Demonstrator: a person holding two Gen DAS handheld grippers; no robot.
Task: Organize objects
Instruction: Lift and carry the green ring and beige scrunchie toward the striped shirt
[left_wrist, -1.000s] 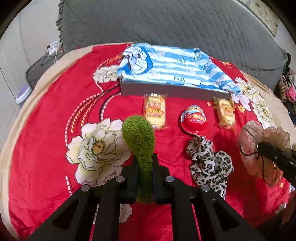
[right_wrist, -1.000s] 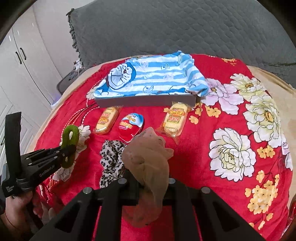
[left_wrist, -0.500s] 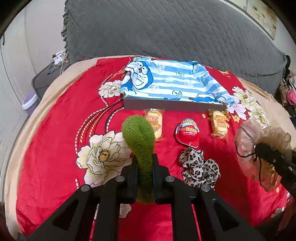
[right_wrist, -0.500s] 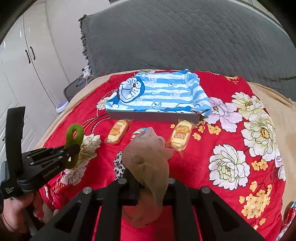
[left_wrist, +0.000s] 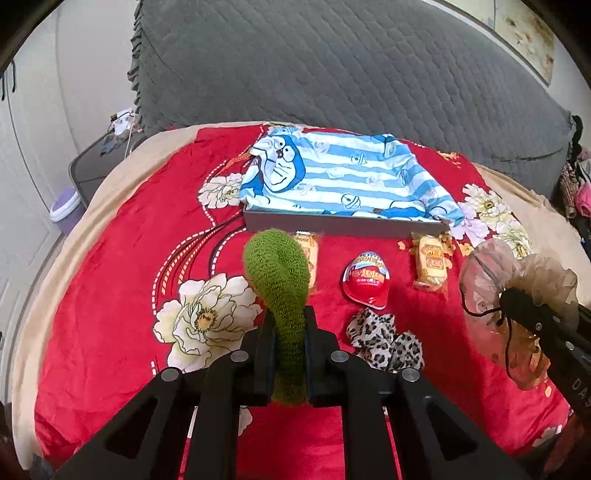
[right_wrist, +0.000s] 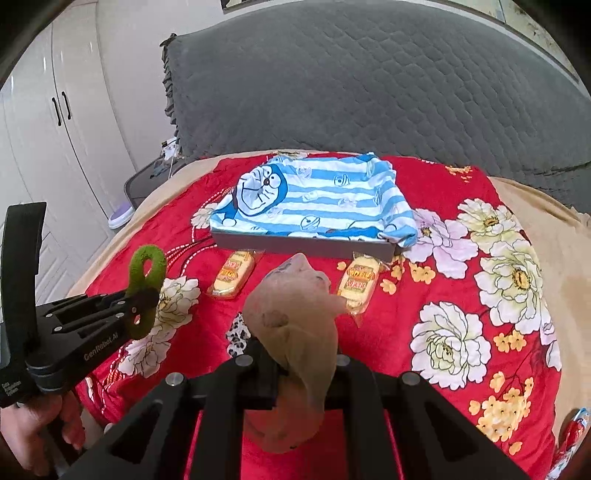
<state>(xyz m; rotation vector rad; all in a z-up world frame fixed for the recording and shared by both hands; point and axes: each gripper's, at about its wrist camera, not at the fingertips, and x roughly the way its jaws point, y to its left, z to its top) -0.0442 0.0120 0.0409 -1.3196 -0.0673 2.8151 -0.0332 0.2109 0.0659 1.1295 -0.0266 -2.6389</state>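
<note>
A: Where are the hair ties?

B: Two are off the bed. The green hair tie (left_wrist: 276, 295) is pinched in the left gripper (left_wrist: 290, 354), its jaws closed tight on the lower part with the loop standing up above them. The beige sheer hair tie (right_wrist: 295, 332) is clamped the same way in the right gripper (right_wrist: 295, 373) — both held in the air over the red blanket (left_wrist: 122, 280).

A: And the box?

B: The grey box (left_wrist: 332, 223) sits at the far side of the blanket, lined with a blue striped cloth (left_wrist: 351, 177). I see nothing in it yet.

A: So what is left?

B: Most of it, I judge. The leopard hair tie (left_wrist: 384, 343) lies on the blanket, near the front. Beyond it, just in front of the box, lie two snack cakes (right_wrist: 232, 273) and a red egg-shaped sweet (left_wrist: 367, 278) — none picked up. If the box is the goal, the two held ties need carrying over and dropping in, then the rest.
</note>
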